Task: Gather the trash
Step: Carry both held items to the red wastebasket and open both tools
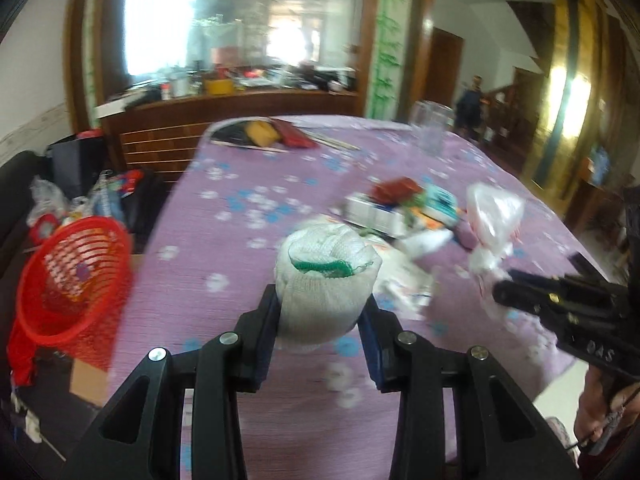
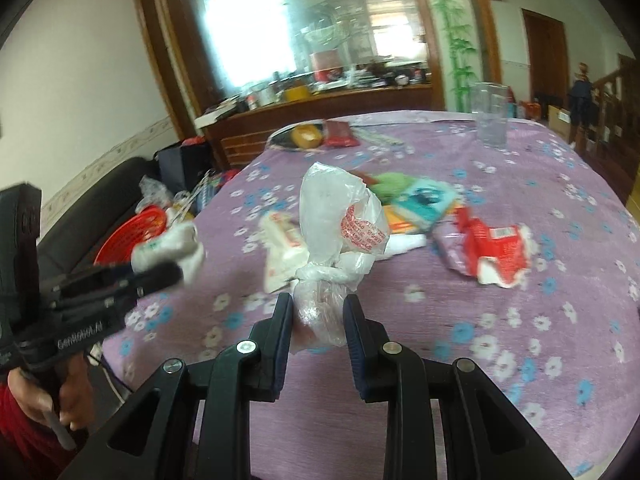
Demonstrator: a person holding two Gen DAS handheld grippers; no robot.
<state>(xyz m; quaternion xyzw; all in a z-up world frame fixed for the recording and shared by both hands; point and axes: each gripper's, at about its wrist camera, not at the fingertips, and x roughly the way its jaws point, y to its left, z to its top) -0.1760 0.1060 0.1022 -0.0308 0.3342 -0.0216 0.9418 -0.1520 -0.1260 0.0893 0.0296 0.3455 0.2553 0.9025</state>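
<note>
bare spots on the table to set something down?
Bare cloth lies between the snack tray and the litter pile, and along the near edge below the red wrapper. The middle is crowded with litter. The glass jar stands at the far right.

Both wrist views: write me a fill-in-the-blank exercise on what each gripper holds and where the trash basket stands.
1. The left gripper is shut on a rolled white knitted ____ with green trim.
2. The right gripper is shut on a knotted clear plastic ____.
3. The red plastic mesh basket stands off the table's ____ side.
4. The purple tablecloth carries a ____ pattern.

Missing: glove; bag; left; flower
</note>
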